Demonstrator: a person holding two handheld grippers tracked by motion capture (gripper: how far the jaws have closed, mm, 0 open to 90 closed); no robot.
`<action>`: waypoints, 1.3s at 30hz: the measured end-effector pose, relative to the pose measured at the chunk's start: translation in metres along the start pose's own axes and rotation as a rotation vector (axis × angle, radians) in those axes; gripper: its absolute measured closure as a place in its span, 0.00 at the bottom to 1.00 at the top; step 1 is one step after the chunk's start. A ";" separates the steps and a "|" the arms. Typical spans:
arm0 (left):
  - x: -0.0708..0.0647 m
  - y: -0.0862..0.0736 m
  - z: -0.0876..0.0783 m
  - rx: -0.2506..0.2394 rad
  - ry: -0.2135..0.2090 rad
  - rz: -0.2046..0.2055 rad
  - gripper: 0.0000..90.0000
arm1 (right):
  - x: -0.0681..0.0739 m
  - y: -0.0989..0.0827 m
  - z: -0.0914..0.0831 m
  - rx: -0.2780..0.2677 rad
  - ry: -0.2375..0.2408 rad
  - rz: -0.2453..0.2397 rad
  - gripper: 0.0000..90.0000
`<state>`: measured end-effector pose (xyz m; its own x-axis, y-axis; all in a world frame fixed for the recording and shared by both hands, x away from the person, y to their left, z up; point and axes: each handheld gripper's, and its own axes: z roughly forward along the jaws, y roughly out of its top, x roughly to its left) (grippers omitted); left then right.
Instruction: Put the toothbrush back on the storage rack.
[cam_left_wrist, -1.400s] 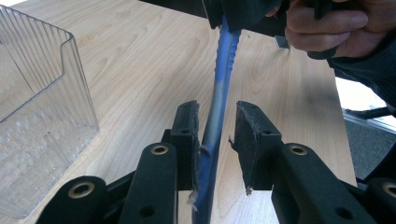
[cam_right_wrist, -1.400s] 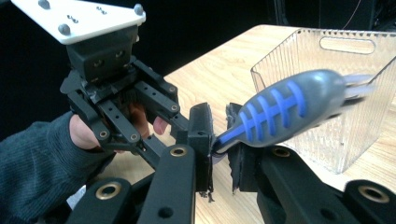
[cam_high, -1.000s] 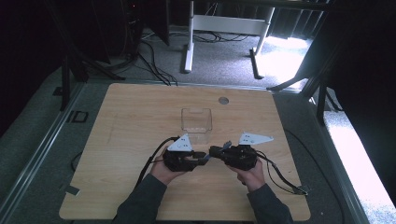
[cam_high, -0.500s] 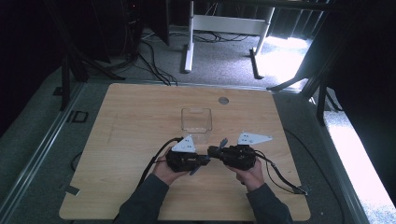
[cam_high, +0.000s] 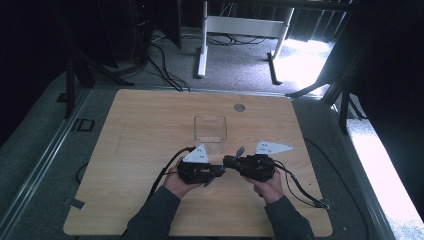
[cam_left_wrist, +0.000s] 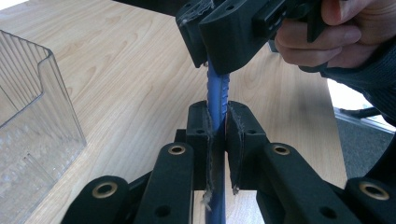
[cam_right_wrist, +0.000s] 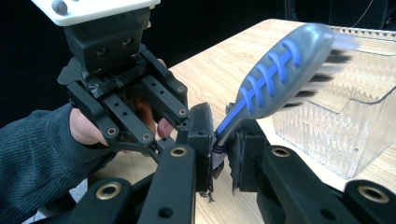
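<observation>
Toothbrush (cam_right_wrist: 275, 65), blue and grey, is being gripped by both tongs at once above the near middle of the wooden table (cam_high: 145, 130). The left gripper (cam_high: 212, 175) is being held clenched on the handle, its pads pressed against the blue shaft in the left gripper view (cam_left_wrist: 217, 100). The right gripper (cam_high: 231, 161) is being held clenched on the neck, with the bristled head being raised toward two o'clock in the right gripper view. A clear plastic bin (cam_high: 210, 128) is being left just beyond the tongs at twelve o'clock, near but apart. Open tabletop is being left at nine and three o'clock, out to the side edges. The near edge at six o'clock is being crossed by both sleeves. From above, the brush is being largely hidden by the gripper bodies. Its bristles are being blurred in the right gripper view, and the lower handle is being cut off in the left gripper view.
</observation>
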<state>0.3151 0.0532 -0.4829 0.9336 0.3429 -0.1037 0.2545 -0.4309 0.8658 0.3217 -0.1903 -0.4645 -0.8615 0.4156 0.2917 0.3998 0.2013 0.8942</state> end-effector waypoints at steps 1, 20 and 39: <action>0.000 0.000 -0.001 -0.002 0.003 -0.001 0.87 | 0.000 0.000 0.000 0.000 -0.003 -0.001 0.89; 0.007 -0.012 -0.023 -0.055 0.062 -0.054 0.66 | -0.005 0.006 -0.005 -0.029 -0.049 -0.003 0.89; 0.006 -0.016 -0.029 -0.059 0.073 -0.057 0.66 | -0.011 0.014 -0.010 -0.069 -0.091 0.001 0.89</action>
<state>0.3095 0.0865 -0.4831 0.8966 0.4264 -0.1195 0.2894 -0.3599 0.8870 0.3335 -0.2009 -0.4522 -0.8277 0.4954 0.2635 0.3757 0.1405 0.9160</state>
